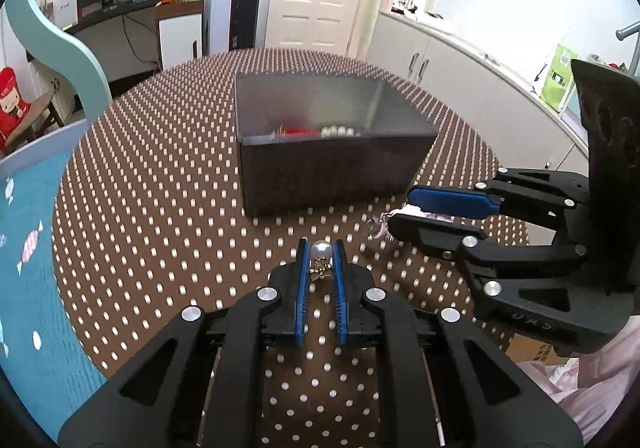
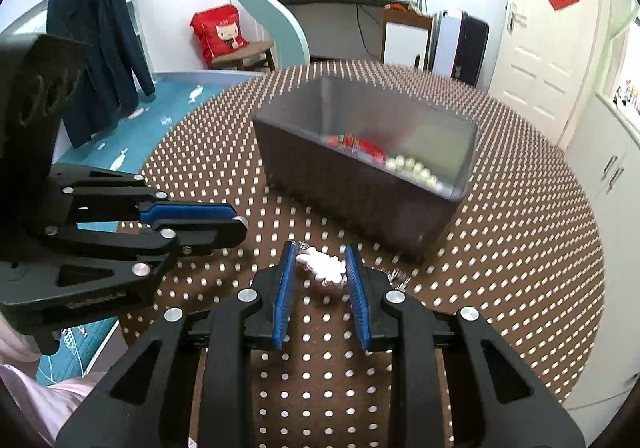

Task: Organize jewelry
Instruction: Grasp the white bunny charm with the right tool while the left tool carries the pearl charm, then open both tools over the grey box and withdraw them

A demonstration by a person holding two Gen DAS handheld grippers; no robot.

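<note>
A dark open box [image 1: 320, 171] stands on the polka-dot table; it also shows in the right wrist view [image 2: 360, 191]. It holds a red piece [image 2: 356, 143] and pale beads [image 2: 416, 169]. My left gripper [image 1: 321, 254] is shut on a pearl ornament [image 1: 321, 250] with a gold charm, just in front of the box. My right gripper [image 2: 320, 264] has its jaws around a white flat trinket [image 2: 322, 265] with a small chain; whether the pads press it is unclear. The right gripper shows in the left wrist view [image 1: 400, 213], the left gripper in the right wrist view [image 2: 236, 219].
The round brown table with white dots [image 1: 160, 207] is edged by a blue mat [image 1: 28, 248] on the left. White cabinets [image 1: 460, 79] stand to the right. A cardboard box [image 1: 532, 352] sits below the table edge.
</note>
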